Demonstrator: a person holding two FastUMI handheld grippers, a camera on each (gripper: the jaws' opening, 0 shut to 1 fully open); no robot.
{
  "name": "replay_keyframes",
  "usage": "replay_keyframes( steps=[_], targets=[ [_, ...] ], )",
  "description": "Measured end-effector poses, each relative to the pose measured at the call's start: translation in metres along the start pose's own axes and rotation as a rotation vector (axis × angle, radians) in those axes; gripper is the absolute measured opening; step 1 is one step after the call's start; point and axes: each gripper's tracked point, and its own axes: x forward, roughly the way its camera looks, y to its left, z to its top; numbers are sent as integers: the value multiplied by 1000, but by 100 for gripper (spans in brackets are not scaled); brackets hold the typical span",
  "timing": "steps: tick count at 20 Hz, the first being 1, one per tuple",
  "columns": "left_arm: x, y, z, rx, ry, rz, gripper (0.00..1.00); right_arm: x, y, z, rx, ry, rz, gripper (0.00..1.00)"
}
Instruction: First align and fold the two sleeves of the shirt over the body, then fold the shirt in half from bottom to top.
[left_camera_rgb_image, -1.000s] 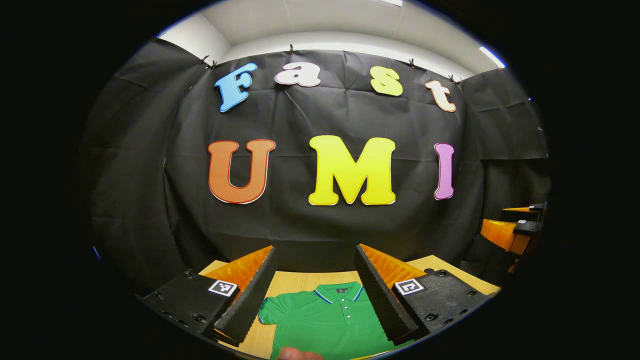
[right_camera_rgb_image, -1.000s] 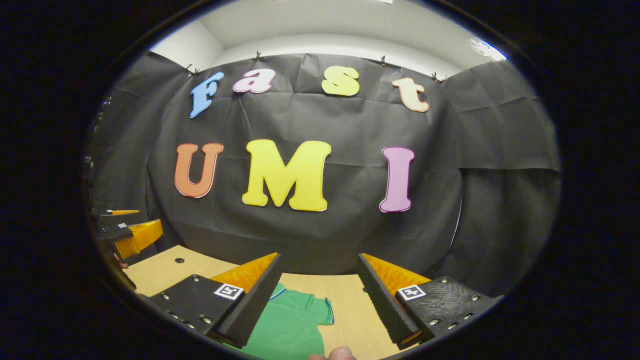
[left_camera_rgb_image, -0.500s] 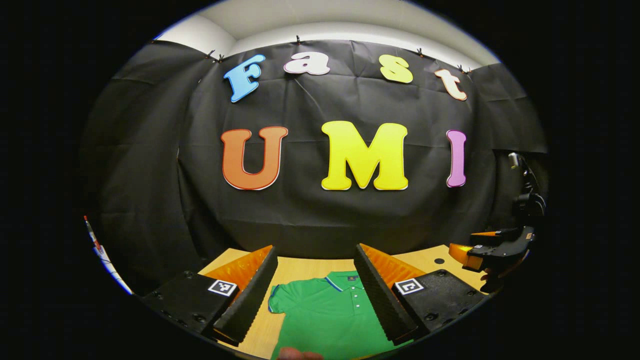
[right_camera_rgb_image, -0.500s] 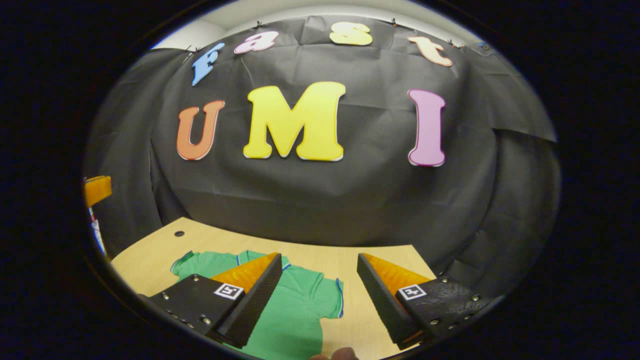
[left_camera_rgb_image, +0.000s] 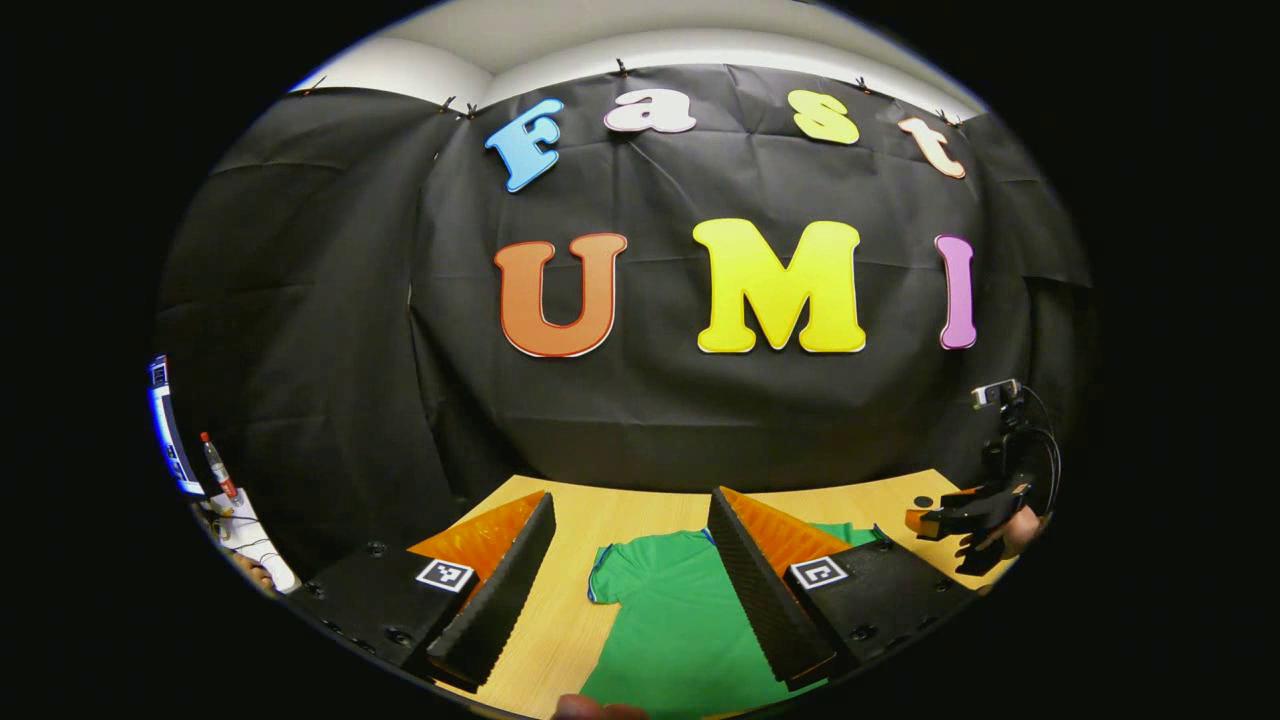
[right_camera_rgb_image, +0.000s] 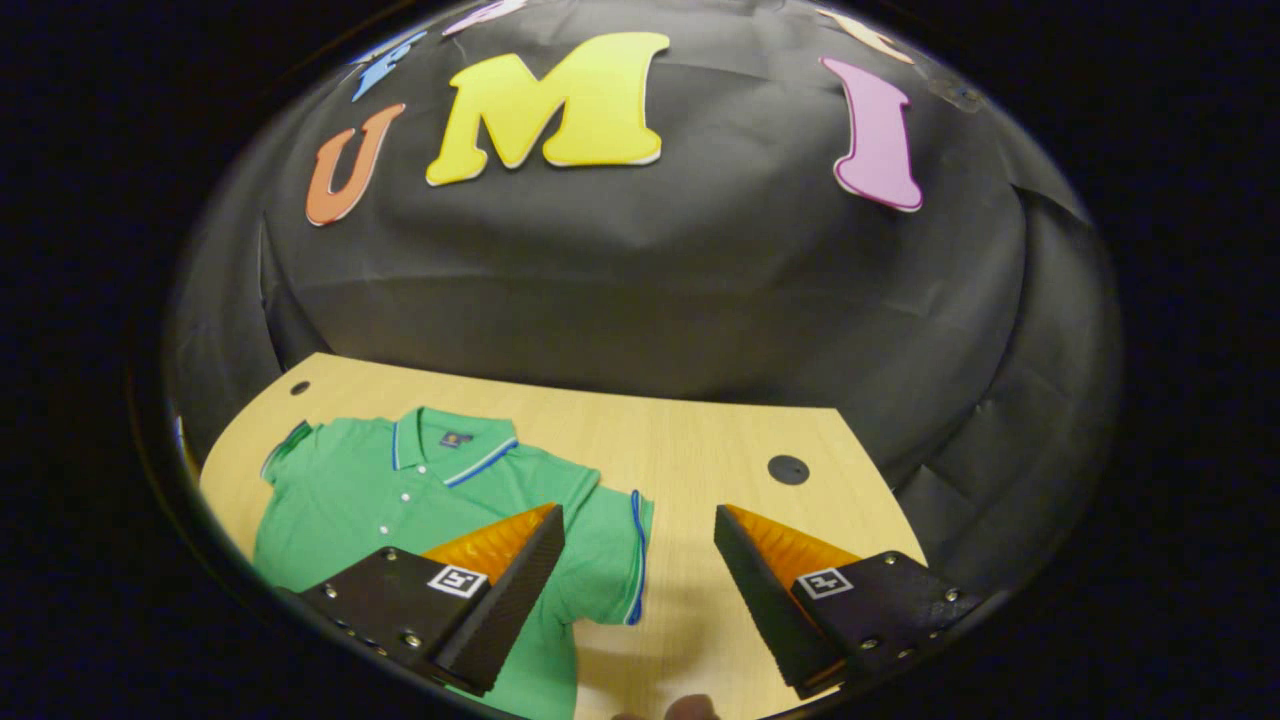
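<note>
Left gripper: jaws wide apart, nothing between them, held above the table. In the left gripper view the shirt lies flat on the wood, its one sleeve in the gap between the fingers and closer to the far edge of the table than the body is. A marker and some cables sit at the far left edge of that view, off the table.

Right gripper: also wide, empty, above the table. In the right gripper view the shirt is spread face up, collar toward the booth wall, buttons visible. Its other sleeve with the striped cuff sits just beside the left finger of this gripper, partly between the jaws. A dark round hole in the tabletop is well apart from the cloth. The right gripper also shows in the left gripper view, far right, hand around it.

Handling, my read: light, soft knit, no stiffness, will drape and drag wrinkles if pulled from one point. It looks likely to slide easily on the smooth wood. Best pinch points are probably the cuff hems, where the trim gives a doubled edge; lift each low and lay it over the chest. Sleeves not folded yet, so the job is at its start. Risk: grabbing two layers, or shifting the whole shirt off square.
</note>
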Motion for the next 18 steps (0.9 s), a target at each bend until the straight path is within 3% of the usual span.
replay_keyframes(
  steps=[12, 13, 14, 16, 18],
  targets=[
    [-5, -3, -28, -3, 79, 68, 99, 88, -1, -50, 54, 161, 14, 95],
    [-4, -5, -30, -3, 89, 69, 99, 92, -2, -53, 54, 166, 16, 92],
    [-5, -5, -32, 0, 96, 71, 99, 96, -1, -54, 55, 170, 19, 82],
    [-5, -7, -35, 9, 105, 73, 99, 99, -1, -57, 66, 181, 20, 78],
    [-6, -7, -37, 17, 112, 78, 99, 102, 2, -62, 81, 201, 28, 64]
  ],
)
